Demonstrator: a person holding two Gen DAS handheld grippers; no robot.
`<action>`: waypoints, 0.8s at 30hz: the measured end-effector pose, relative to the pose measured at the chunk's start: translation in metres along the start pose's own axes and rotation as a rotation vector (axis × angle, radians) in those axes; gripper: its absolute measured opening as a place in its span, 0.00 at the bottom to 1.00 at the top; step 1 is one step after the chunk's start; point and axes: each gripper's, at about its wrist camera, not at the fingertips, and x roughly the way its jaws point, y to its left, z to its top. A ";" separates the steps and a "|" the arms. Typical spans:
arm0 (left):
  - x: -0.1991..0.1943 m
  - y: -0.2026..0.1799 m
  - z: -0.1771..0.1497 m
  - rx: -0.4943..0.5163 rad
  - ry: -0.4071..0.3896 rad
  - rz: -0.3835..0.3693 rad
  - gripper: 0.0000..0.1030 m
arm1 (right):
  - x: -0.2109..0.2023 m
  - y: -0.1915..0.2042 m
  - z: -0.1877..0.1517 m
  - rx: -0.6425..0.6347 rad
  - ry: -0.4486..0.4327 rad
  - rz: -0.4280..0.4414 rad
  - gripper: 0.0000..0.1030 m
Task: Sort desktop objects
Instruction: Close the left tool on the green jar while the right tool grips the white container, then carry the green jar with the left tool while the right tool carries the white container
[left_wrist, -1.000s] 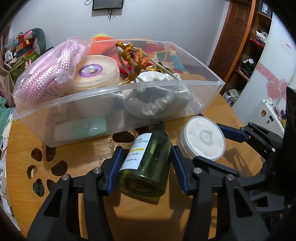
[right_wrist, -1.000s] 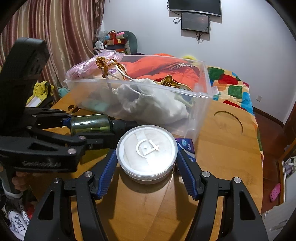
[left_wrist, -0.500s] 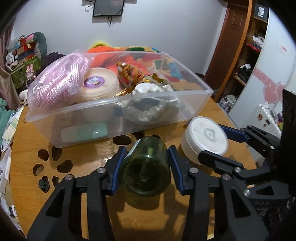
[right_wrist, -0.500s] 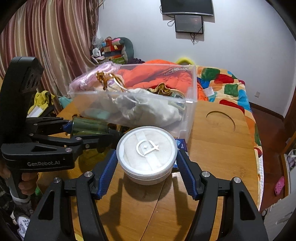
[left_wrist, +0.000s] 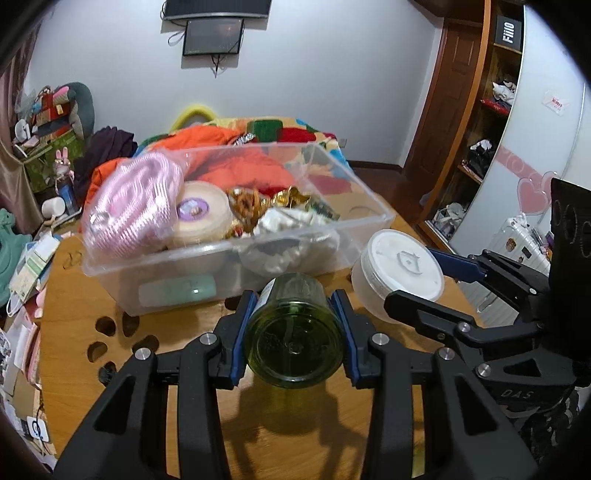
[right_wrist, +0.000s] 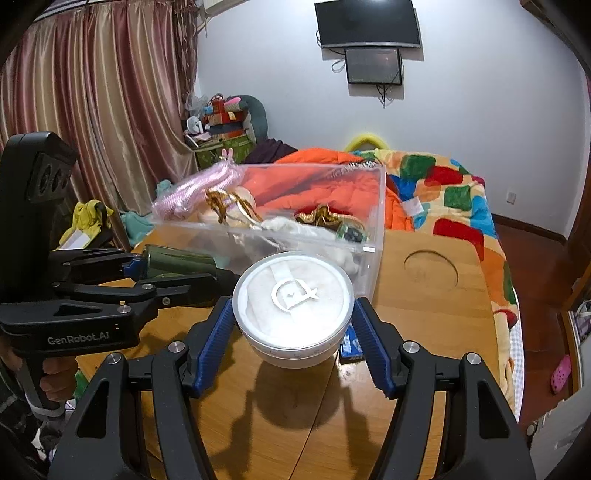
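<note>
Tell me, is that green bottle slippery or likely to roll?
Probably slippery: the green bottle looks glossy and round, held on its side between the left gripper's pads. Set down like that on the table, it would likely roll.

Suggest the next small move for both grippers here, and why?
Probably carry both forward over the clear bin. The left gripper grips the green bottle and the right gripper the white jar, both apparently lifted, short of the bin's near wall.

Crowded clear bin (left_wrist: 207, 258) blocks ahead; bare wooden table (right_wrist: 436, 332) free rightward.
</note>
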 end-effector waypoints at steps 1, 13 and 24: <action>-0.002 -0.001 0.002 0.002 -0.009 0.004 0.39 | -0.002 0.002 0.003 -0.007 -0.010 -0.002 0.60; -0.025 0.002 0.027 0.005 -0.118 0.034 0.39 | -0.016 0.002 0.031 -0.029 -0.107 -0.017 0.60; -0.024 0.013 0.057 0.008 -0.194 0.047 0.39 | 0.003 -0.007 0.053 -0.049 -0.121 -0.028 0.60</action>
